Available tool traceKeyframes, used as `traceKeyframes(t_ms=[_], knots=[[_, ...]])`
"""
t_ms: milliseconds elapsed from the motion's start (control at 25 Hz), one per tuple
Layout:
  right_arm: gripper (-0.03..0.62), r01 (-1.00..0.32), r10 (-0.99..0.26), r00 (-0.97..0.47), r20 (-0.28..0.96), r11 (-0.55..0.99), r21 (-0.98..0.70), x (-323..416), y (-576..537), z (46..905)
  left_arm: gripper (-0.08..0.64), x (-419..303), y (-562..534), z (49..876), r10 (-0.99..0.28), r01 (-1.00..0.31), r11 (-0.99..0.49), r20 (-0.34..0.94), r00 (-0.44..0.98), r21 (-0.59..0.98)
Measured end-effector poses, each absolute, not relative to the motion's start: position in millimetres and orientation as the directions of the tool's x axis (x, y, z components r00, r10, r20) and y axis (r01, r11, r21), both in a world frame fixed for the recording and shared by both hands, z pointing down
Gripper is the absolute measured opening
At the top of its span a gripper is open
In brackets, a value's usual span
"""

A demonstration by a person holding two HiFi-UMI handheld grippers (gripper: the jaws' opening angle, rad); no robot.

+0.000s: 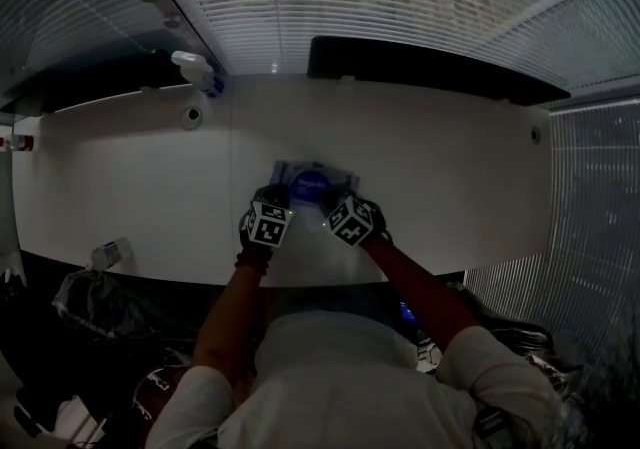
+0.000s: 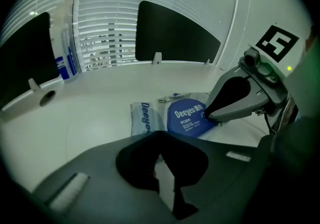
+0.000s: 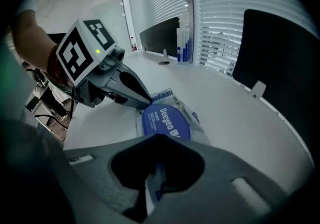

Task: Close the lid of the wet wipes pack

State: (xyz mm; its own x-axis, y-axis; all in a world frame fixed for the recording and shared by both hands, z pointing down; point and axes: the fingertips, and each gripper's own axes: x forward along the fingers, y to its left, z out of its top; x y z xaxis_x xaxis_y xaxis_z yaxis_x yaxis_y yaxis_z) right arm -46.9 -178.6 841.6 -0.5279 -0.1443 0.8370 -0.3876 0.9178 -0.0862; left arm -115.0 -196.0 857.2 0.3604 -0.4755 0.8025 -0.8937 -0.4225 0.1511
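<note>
Wet wipes pack (image 1: 315,180) flat on white table (image 1: 450,167), near front edge. Blue lid (image 2: 189,117) looks down. Right gripper (image 2: 206,116) clenched, tip on lid edge. Left gripper (image 3: 148,103) clenched, tip at pack. Likely pressing step; next needs firm downward push.

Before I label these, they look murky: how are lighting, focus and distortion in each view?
Head view: dim, desk edge bowed by fisheye, wet wipes pack small and soft. Left gripper view: low light, lid print legible, left claw a dark blur. Right gripper view: likewise, blinds brightest.
</note>
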Motion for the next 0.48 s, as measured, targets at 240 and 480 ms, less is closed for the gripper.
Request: traceKeyframes(t_ms=[240, 480], knots=[[0.002, -0.489, -0.234, -0.558, 0.797, 0.868, -0.088, -45.6, -186.6, 827.5, 0.003, -114.4, -196.1, 836.4, -0.511, -0.908, -0.373, 0.775, 0.371, 0.188], [0.002, -0.593, -0.364, -0.638, 0.678, 0.795, -0.131, -36.6, -186.5, 754.2, 0.003, -96.2, -178.6, 783.3, -0.553, -0.889, -0.381, 0.709, 0.439, 0.253]])
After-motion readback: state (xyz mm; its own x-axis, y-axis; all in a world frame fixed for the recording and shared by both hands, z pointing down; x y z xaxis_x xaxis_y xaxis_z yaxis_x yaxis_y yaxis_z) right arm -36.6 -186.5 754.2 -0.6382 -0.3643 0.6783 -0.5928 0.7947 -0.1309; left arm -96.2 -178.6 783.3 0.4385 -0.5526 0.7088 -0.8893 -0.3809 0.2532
